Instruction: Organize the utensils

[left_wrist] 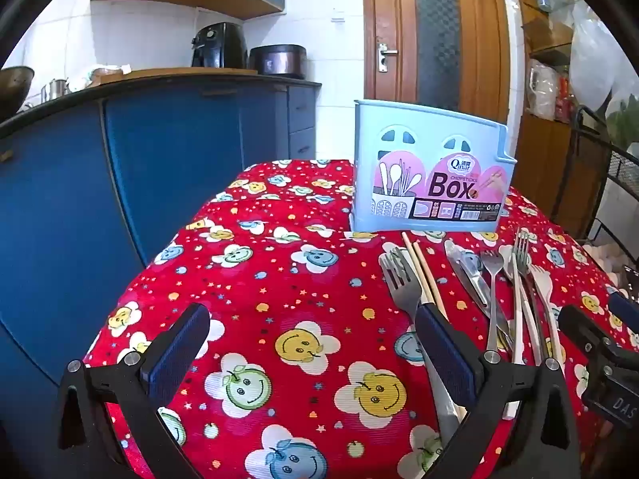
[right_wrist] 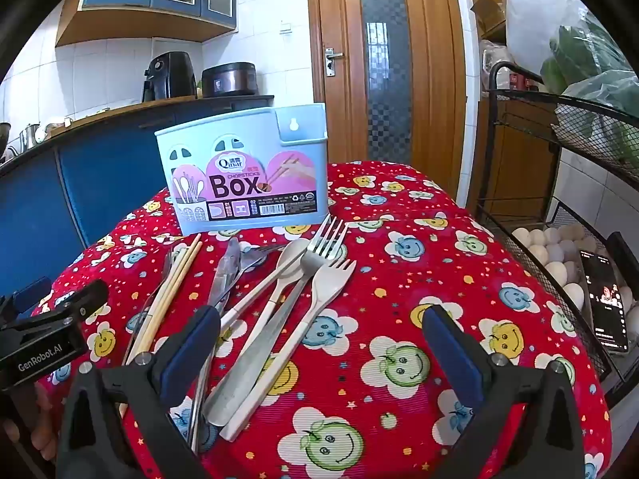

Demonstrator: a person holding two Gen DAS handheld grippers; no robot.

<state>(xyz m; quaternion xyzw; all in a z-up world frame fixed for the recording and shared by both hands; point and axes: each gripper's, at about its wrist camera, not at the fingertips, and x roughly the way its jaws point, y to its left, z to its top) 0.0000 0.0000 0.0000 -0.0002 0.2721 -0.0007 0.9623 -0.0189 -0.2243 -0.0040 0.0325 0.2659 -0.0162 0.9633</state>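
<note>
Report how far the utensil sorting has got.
Done: nothing visible; no utensil shows above the rim of the blue box. In hand: nothing; the left gripper and right gripper are both open over the tablecloth. Left: the chopsticks, knife, white spoon, metal fork and white fork all lie on the cloth.

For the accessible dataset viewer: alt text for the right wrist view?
The open right gripper hovers over loose utensils on a red smiley tablecloth: white fork, spoon, metal fork, knife, chopsticks. A blue chopsticks box stands behind.
</note>
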